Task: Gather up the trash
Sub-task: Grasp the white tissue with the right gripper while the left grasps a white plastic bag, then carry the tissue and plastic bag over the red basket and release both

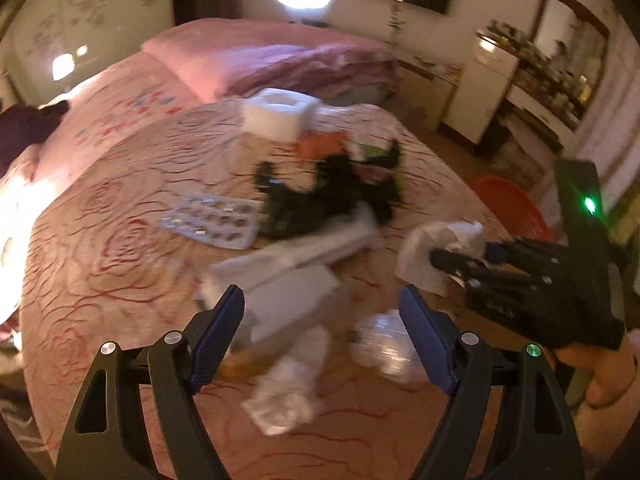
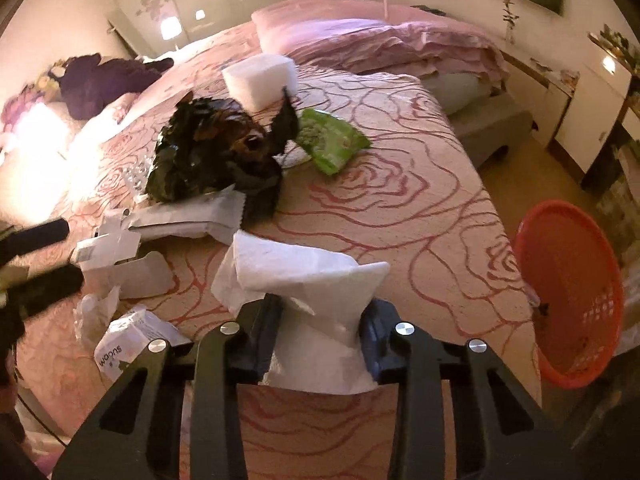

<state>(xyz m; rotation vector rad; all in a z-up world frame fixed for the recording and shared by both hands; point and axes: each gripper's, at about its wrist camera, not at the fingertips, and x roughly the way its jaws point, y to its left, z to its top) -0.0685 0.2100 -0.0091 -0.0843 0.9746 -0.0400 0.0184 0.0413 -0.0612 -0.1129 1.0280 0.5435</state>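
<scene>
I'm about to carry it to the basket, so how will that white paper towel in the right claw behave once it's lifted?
The paper towel will likely flop and drape: it already bunches where the right claw pinches it. It looks thin, so probably very light. Its loose ends may drag across the bedspread, and it could tear if snagged.

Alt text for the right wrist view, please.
The right gripper is shut on a white paper towel above a rose-patterned bedspread. A red basket sits right of the bed; more litter lies left.
</scene>
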